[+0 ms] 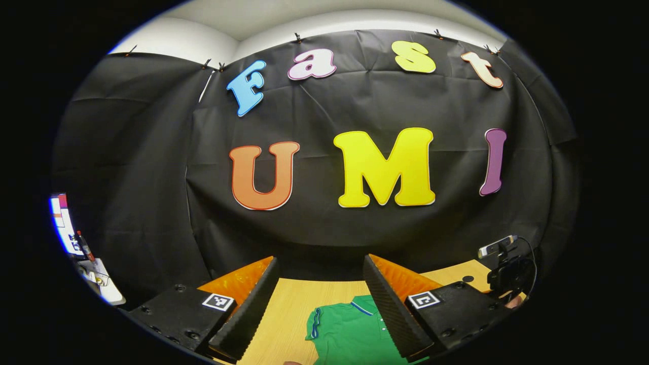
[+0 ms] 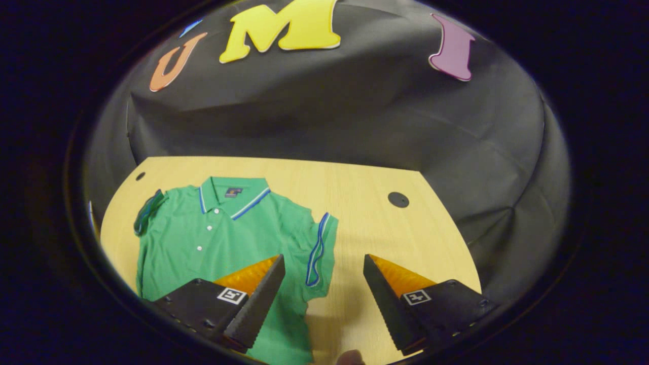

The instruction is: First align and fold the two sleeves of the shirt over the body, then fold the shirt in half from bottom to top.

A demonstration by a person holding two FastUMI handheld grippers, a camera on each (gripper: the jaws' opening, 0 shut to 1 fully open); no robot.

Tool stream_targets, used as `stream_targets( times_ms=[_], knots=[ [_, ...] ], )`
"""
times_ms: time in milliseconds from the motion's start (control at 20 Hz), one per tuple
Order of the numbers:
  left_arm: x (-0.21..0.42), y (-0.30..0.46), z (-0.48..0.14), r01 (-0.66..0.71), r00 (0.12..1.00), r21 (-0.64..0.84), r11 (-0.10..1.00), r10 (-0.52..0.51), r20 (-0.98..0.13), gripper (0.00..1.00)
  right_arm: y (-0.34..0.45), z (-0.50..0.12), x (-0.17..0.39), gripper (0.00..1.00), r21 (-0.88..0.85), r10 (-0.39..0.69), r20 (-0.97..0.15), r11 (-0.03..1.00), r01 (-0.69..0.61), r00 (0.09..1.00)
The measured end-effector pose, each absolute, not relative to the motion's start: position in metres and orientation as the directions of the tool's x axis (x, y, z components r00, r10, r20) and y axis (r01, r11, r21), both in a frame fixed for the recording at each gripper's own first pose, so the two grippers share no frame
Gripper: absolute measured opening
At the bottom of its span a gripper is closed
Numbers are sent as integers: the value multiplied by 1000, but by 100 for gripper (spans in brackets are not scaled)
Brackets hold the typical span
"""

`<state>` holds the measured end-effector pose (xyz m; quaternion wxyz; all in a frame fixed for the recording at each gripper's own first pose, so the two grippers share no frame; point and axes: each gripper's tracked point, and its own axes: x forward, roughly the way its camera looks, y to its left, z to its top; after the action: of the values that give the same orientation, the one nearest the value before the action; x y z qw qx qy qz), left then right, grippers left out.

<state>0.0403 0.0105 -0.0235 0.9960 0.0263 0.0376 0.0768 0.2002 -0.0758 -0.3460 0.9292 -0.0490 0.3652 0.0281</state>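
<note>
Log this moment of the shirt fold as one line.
stage: before first fold | green shirt: flat on table, sleeves unfolded | left gripper: open | right gripper: open, near sleeve

Recording booth, black cloth wall [image 2: 355, 126], wooden table [image 2: 365, 203], perhaps a lab

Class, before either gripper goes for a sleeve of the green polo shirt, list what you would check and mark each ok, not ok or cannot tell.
1. Green polo shirt lies face up on the wooden table: ok.
2. Right gripper open, holding nothing: ok.
3. Left gripper open, holding nothing: ok.
4. Striped sleeve spread flat: ok.
5. Far sleeve flat: not ok, bunched.
6. Shirt hem straight: cannot tell.
</note>
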Motion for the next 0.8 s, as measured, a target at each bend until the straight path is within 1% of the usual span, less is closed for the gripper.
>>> stream_targets(
  times_ms=[200, 350, 400, 450, 500, 600, 650, 750, 800],
  knots=[
    [44, 14, -28, -177, 979, 68, 982, 183, -87, 100, -74, -381, 207, 95, -61, 35, -740, 991, -119, 671],
    [45, 16, -29, -192, 975, 79, 978, 199, -94, 100, -74, -392, 214, 94, -35, 49, -759, 993, -116, 649],
    [46, 15, -31, -193, 975, 73, 978, 200, -100, 100, -76, -394, 217, 84, -24, 52, -763, 994, -108, 644],
    [46, 13, -34, -191, 974, 68, 979, 197, -109, 100, -78, -394, 218, 81, -16, 52, -768, 995, -100, 639],
    [47, 11, -35, -191, 973, 68, 979, 198, -116, 100, -78, -398, 220, 73, -4, 58, -775, 995, -96, 629],
    [47, 10, -35, -192, 973, 73, 979, 199, -119, 100, -73, -406, 218, 67, 25, 77, -794, 995, -95, 603],
    [48, 10, -36, -191, 973, 76, 979, 199, -118, 100, -73, -410, 219, 66, 30, 85, -797, 994, -101, 598],
    [49, 9, -36, -187, 973, 84, 979, 196, -119, 100, -71, -414, 217, 50, 34, 95, -806, 993, -115, 584],
    [50, 8, -36, -186, 973, 86, 979, 196, -121, 100, -71, -416, 219, 36, 39, 93, -808, 994, -105, 581]
  ],
)
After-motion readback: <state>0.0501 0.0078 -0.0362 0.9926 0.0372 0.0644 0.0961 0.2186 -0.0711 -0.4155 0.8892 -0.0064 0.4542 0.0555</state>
